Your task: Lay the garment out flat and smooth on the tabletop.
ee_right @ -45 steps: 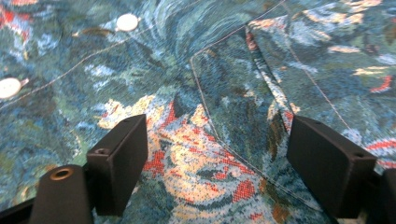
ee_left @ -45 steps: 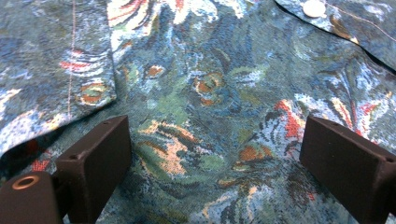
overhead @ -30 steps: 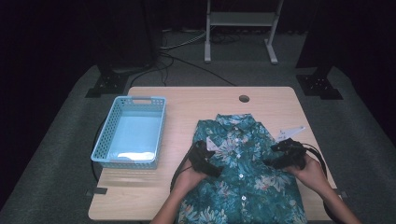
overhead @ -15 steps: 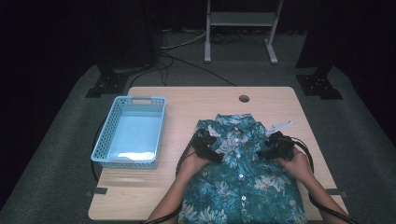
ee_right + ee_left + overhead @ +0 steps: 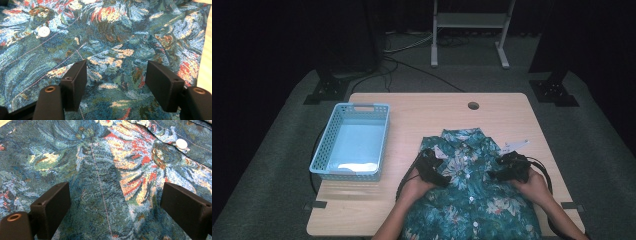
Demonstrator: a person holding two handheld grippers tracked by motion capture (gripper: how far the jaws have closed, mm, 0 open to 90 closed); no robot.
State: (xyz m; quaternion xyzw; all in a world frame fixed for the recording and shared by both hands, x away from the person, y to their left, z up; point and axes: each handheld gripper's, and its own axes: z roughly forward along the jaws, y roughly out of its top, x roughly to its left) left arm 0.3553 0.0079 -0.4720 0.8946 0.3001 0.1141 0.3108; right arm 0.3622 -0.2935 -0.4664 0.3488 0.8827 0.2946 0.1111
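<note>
While both tongs (image 5: 116, 206) (image 5: 116, 82) gape wide, they rest on the shirt (image 5: 472, 210).

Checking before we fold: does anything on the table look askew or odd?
Mostly tidy. The floral shirt lies flat and buttoned, its hem hanging over the near table edge. A white tag pokes out beside its shoulder.

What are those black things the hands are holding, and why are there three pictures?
A person holds a grabbing tool in each hand: the left gripper and the right gripper. One picture looks down from above the table. The other two come from little cameras riding on each tool, so you see black jaws close up. On the table lie a flowery shirt, buttoned with its collar at the far end, and a blue basket. Both tools have their jaws open over the shirt. Nothing is grabbed yet.
</note>
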